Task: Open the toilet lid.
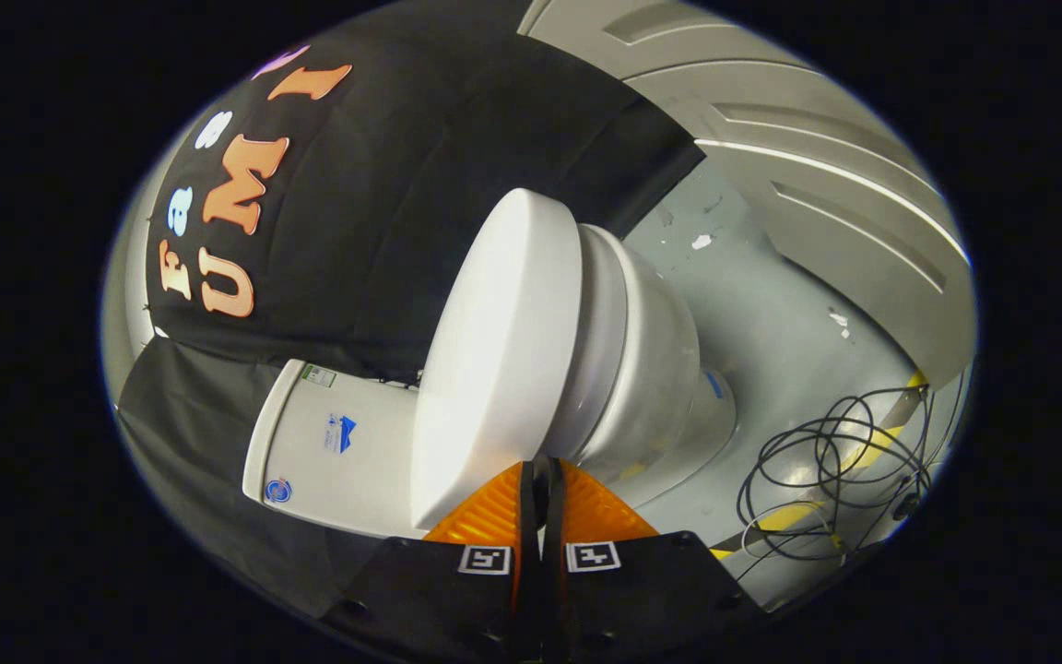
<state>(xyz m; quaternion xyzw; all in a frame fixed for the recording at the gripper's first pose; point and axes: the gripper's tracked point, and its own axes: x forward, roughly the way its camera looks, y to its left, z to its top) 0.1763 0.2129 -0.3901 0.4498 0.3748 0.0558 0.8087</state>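
One toilet stands in the booth, with one white lid (494, 360), one bowl (651, 369) and one tank (337, 443). The view is rolled, so the toilet appears tipped on its side: the tank sits to the left, the bowl and its base to the right, and the lid lies between them, closed down flat on the seat. The lid's long axis runs from the hinge end by the tank, near the claw, away to its rounded front edge at the far end, which points up toward the black cloth wall.

One claw, the gripper (540, 470), shows with its two orange fingers (485, 512) pressed together, only a thin dark slit between them and nothing caught there. The tips sit right at the lid's near edge, at the seam where lid meets bowl rim; whether they touch it cannot be told.

On the grey floor (771, 323) to the right lies one loose tangle of black cables (826, 461), crossing a yellow-and-black floor stripe (872, 443). Grey panelled walls (817, 175) rise beyond.
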